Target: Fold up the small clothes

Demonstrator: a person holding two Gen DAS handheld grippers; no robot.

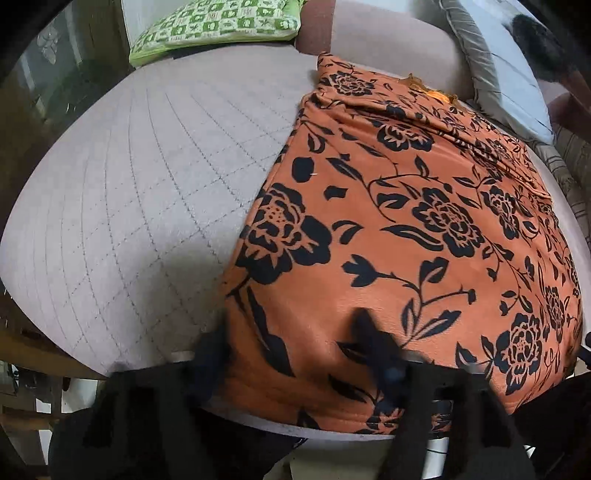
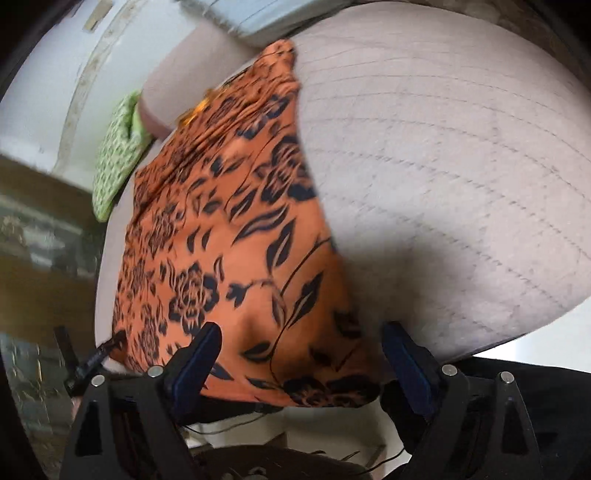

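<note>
At far left in the left wrist view, a green patterned cushion [image 1: 218,27] sat at the back of the quilted grey sofa seat [image 1: 129,192]. The left gripper [image 1: 291,332] hung over the near edge, its fingers spread apart and blurred, straddling the near left corner of the orange floral garment [image 1: 406,229]. That garment lay flat on the seat, its gathered band toward the backrest. A pale grey pillow [image 1: 506,81] leaned at right. In the right wrist view the right gripper [image 2: 301,339] stood open over the garment's near right corner, gripping nothing. No readable writing showed.
</note>
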